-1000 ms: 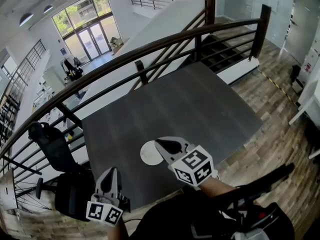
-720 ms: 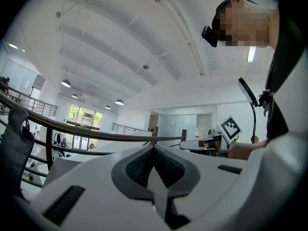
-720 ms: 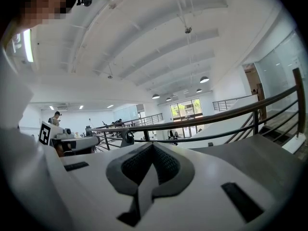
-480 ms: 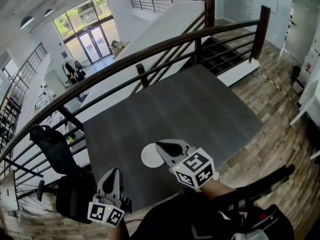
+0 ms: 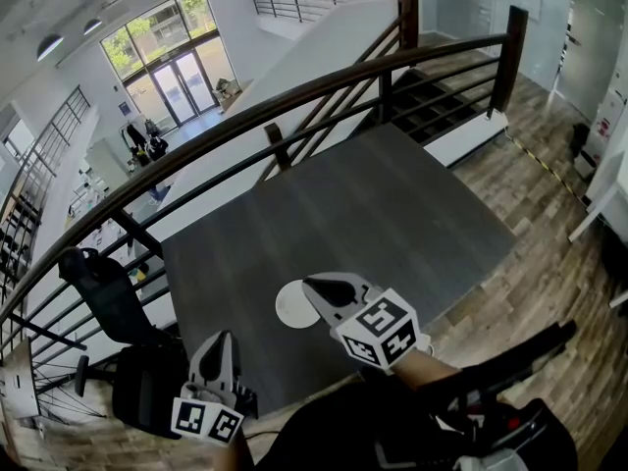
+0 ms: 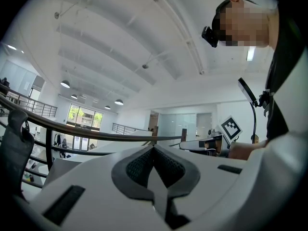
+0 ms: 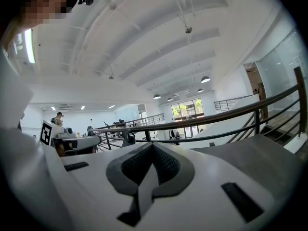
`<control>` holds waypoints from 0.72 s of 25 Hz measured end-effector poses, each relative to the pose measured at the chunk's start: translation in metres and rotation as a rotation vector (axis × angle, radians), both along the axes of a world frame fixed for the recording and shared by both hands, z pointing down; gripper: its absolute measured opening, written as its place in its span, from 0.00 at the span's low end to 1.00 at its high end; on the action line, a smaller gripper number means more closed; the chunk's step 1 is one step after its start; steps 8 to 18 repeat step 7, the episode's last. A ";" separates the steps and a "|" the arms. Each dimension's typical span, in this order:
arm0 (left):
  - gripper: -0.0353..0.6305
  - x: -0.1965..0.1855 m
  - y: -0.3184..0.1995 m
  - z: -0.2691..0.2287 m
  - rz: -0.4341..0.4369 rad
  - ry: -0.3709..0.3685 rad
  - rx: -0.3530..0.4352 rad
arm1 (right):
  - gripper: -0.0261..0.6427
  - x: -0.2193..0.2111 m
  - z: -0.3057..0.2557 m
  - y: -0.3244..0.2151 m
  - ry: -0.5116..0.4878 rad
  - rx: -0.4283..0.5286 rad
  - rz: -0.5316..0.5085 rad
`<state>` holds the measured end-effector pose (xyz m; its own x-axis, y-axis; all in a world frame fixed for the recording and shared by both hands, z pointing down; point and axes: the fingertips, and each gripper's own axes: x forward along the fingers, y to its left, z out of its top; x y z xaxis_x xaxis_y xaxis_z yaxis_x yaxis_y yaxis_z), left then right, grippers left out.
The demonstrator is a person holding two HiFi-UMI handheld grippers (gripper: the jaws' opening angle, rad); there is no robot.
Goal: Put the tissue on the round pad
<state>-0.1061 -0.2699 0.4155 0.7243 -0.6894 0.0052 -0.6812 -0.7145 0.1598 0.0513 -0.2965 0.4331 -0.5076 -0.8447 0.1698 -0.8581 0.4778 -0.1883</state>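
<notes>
- Right claw: shut tight, dark ribbed pads pressed together along one seam, nothing between them.
- Left claw: shut as well, pads meeting at the tip, holding nothing.
- Round pad: white, lying flat on the dark grey worktop, right under and just left of the right claw's tip.
- Right edge of the pad covered by that tip in the head view; touching it or hanging above it, cannot tell.
- From the left claw: pad ahead and to the right, near but clearly apart.
- Behind the right claw's tip, toward the person: its marker cube, then a bare forearm.
- Left claw held at the worktop's near-left edge, tip tilted up and forward, well apart from the right claw and nearer the person.
- Left of the left claw, beside the worktop: a black office chair.
- Ahead of both claws, past the worktop's far side: a dark curved railing, crossing both gripper views just above the jaws.
- Right of the right claw: wood-plank floor; far ahead and to the right, beyond the railing, stairs leading down.
- In the left gripper view, the right claw's cube off to the right of the jaws; in the right gripper view, the left claw off to the left.
</notes>
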 end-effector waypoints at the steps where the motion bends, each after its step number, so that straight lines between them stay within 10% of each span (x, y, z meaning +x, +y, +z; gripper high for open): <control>1: 0.06 0.000 0.000 0.000 -0.001 0.000 0.000 | 0.04 0.001 0.001 0.000 0.000 0.000 0.001; 18: 0.06 0.001 -0.001 0.005 -0.013 0.001 -0.002 | 0.04 0.005 0.005 -0.001 0.005 -0.001 -0.004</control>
